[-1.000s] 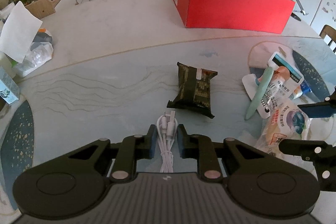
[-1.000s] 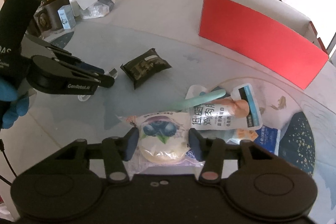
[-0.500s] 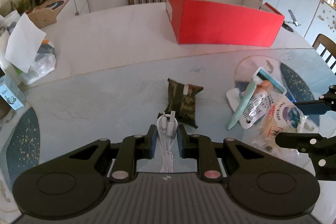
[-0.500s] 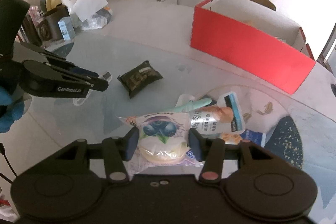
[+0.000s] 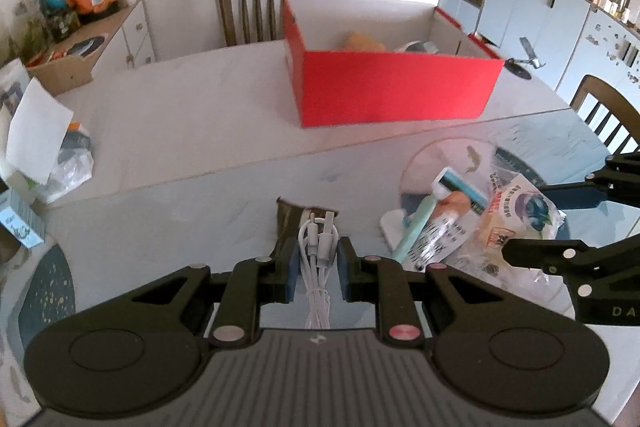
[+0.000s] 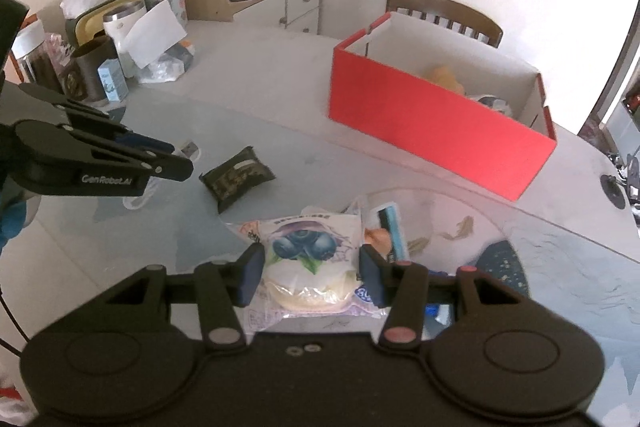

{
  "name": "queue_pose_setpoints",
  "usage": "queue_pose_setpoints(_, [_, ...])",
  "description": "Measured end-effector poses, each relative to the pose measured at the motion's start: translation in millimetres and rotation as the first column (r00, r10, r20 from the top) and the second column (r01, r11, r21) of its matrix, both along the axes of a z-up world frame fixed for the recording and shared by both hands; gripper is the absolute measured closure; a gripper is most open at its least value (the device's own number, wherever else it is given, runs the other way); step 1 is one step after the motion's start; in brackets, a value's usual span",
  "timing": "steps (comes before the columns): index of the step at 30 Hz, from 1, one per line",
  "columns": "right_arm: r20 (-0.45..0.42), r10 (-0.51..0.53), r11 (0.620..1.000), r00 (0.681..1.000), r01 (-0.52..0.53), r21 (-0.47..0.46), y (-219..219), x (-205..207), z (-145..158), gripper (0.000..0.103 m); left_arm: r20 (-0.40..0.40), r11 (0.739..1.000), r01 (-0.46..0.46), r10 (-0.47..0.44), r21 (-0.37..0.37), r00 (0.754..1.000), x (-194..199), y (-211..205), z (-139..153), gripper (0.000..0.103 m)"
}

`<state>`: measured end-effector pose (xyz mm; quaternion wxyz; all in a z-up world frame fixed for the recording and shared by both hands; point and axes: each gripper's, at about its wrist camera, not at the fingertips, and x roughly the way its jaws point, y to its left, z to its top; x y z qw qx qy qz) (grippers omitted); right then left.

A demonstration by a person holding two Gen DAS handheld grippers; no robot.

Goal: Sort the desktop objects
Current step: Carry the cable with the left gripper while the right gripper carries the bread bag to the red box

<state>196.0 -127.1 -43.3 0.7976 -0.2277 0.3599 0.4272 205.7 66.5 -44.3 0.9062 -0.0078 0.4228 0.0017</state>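
The left hand-held gripper (image 5: 318, 261) pinches a coiled white charging cable (image 5: 318, 247); the right hand-held gripper (image 6: 311, 273) clamps a clear-wrapped blueberry bun packet (image 6: 310, 263) (both above the glass tabletop (image 5: 160, 227)).

My right tool (image 6: 311, 273) is gripping a blueberry bread packet (image 6: 308, 259) between both pads, holding it up off the counter (image 6: 256, 83). Off to the side my left tool (image 6: 176, 163) is hanging over the glass, with a bit of white cable (image 6: 138, 197) showing under it. A dark camo pouch (image 6: 237, 178) is lying flat near the middle. Further back the red box (image 6: 436, 127) is sitting open with a couple of things inside, too blurry to name, and a wooden chair (image 6: 444, 11) behind it.
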Motion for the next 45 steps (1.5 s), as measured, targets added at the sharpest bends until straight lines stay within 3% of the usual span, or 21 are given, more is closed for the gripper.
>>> queue_pose_setpoints(17, [0.019, -0.033, 0.999, 0.999, 0.032, 0.042, -19.4, 55.6, 34.8, 0.052, 0.022, 1.0, 0.007, -0.007, -0.016, 1.0, 36.5, -33.7, 33.9, 0.084])
queue_pose_setpoints(32, [-0.056, -0.088, 0.991, 0.995, 0.092, 0.092, -30.2, 114.8, 61.6, 0.052, 0.055, 0.998, -0.032, 0.035, -0.059, 0.998, 88.7, -62.0, 61.5, 0.084])
queue_pose_setpoints(45, [-0.023, -0.104, 0.988, 0.994, 0.106, 0.113, -20.6, 159.9, 80.7, 0.052, 0.082, 0.997, -0.058, 0.061, -0.044, 0.995, 136.6, -71.5, 81.3, 0.084])
